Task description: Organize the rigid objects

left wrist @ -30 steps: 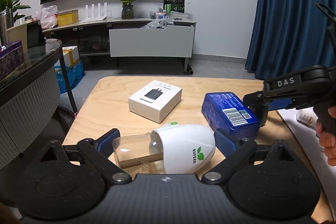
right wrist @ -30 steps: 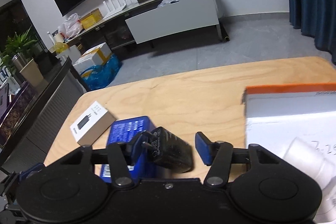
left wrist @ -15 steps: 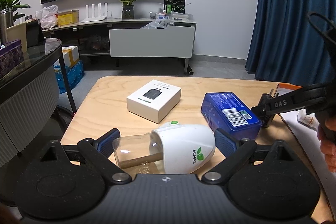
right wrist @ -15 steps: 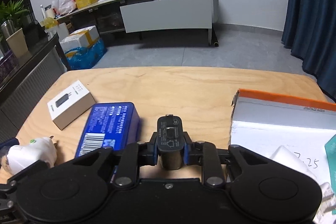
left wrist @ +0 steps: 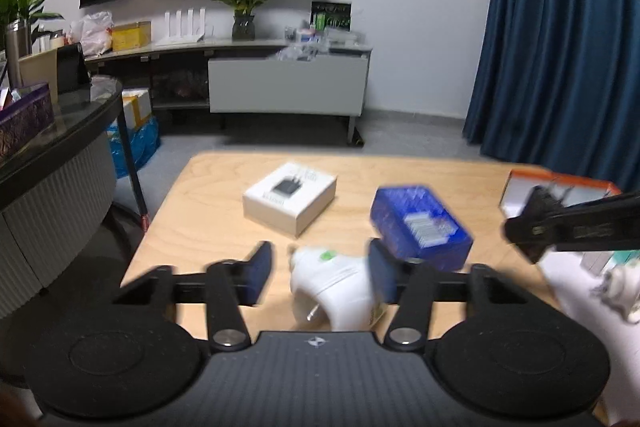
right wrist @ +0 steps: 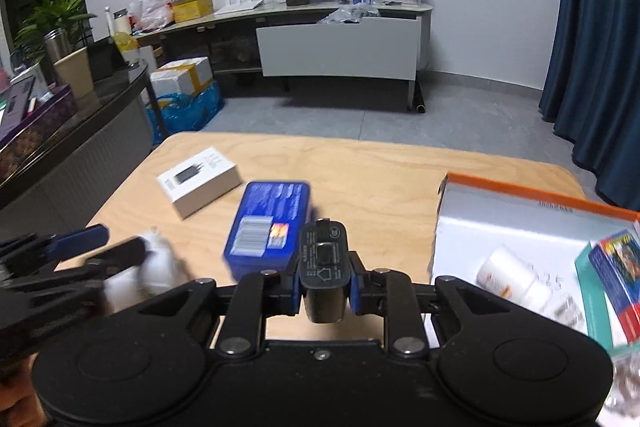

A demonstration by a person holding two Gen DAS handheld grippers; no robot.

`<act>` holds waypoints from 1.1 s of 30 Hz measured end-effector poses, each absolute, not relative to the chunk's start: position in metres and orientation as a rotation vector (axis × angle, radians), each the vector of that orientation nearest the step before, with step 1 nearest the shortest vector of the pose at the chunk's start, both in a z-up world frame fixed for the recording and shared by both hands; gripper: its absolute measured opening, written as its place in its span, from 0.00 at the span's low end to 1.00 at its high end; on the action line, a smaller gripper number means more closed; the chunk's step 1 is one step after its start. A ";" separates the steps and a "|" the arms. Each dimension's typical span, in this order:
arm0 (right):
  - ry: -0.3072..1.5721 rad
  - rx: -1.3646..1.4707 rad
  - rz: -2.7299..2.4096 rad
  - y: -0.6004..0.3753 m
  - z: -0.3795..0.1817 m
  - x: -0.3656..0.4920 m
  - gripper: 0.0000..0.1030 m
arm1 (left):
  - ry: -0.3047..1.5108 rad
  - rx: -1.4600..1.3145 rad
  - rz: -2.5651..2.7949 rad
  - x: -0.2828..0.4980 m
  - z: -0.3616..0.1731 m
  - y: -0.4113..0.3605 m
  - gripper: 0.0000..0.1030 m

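My right gripper (right wrist: 323,281) is shut on a black charger (right wrist: 323,267) and holds it above the wooden table (right wrist: 380,167), between the blue box (right wrist: 270,223) and the orange-rimmed tray (right wrist: 532,223). It also shows at the right of the left wrist view (left wrist: 536,223). My left gripper (left wrist: 318,273) is open, its fingers either side of a white plug adapter (left wrist: 336,287) that lies on the table; the right pad is close to it. The view is blurred.
A white charger box (left wrist: 290,199) lies mid-table and the blue box (left wrist: 420,223) right of it. The tray holds a white bottle (right wrist: 516,279) and a colourful box (right wrist: 616,275). A dark glass counter (left wrist: 60,131) stands at the left.
My right gripper closed on the black charger, lifted it and carried it right toward the tray. My left gripper has narrowed around the white adapter, which now lies turned with its prongs toward me.
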State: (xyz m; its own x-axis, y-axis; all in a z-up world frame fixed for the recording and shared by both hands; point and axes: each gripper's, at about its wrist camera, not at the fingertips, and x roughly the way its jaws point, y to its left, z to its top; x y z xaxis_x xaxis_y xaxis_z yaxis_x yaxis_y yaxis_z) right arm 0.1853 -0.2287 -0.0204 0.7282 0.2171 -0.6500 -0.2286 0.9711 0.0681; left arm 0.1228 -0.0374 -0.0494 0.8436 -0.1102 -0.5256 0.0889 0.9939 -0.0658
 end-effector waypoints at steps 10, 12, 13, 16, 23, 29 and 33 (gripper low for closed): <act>0.725 -0.015 0.244 -0.231 -0.022 0.146 0.27 | 0.583 0.075 -0.132 0.115 -0.059 -0.044 0.94; 0.725 -0.009 0.251 -0.230 -0.022 0.143 0.27 | 0.591 0.120 -0.152 0.121 -0.065 -0.046 0.95; 0.724 -0.009 0.254 -0.230 -0.022 0.143 0.27 | 0.594 0.133 -0.156 0.123 -0.069 -0.047 0.94; 0.724 -0.014 0.256 -0.227 -0.024 0.142 0.27 | 0.610 0.127 -0.161 0.133 -0.077 -0.047 0.85; 0.731 -0.010 0.261 -0.224 -0.028 0.141 0.27 | 0.614 0.087 -0.151 0.135 -0.081 -0.045 0.66; 0.720 -0.006 0.277 -0.222 -0.025 0.135 0.27 | 0.602 0.025 -0.122 0.119 -0.059 -0.045 0.60; 0.706 -0.001 0.280 -0.224 -0.018 0.124 0.27 | 0.580 0.020 -0.114 0.103 -0.046 -0.049 0.59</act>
